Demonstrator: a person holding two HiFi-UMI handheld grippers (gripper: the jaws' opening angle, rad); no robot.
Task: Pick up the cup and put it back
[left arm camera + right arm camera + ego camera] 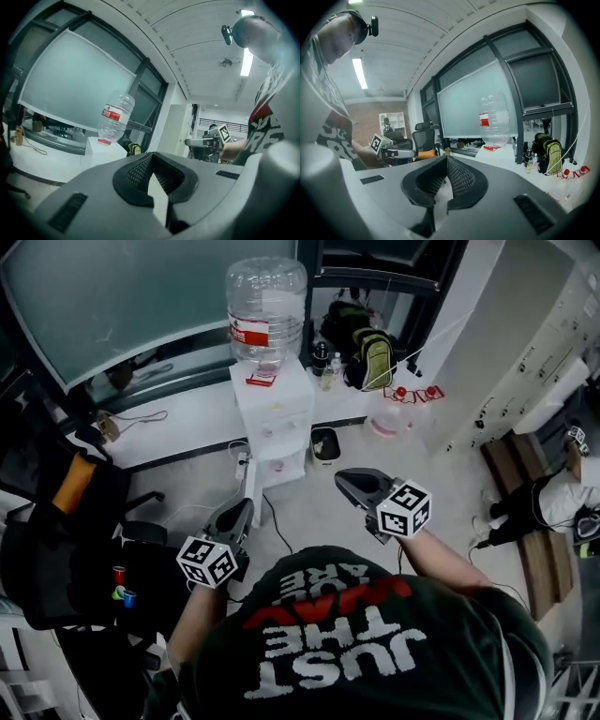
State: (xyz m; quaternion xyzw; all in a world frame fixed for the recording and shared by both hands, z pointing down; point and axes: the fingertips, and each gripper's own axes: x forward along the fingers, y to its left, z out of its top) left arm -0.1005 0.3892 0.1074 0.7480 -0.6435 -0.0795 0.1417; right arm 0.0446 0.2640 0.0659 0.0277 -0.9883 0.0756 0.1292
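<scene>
Past the person's shirt (375, 652), the left gripper (239, 514) and right gripper (349, 482) are held shut and empty, well short of the water dispenser (277, 423). No cup can be made out; one could be knocked over by closed jaws.

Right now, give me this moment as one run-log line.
left claw: shut, empty; right claw: shut, empty; facing: water dispenser; held: nothing

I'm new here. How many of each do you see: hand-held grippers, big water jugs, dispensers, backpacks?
Hand-held grippers: 2 (left hand-held gripper, right hand-held gripper)
Big water jug: 1
White dispenser: 1
Backpack: 1
Total: 5
</scene>
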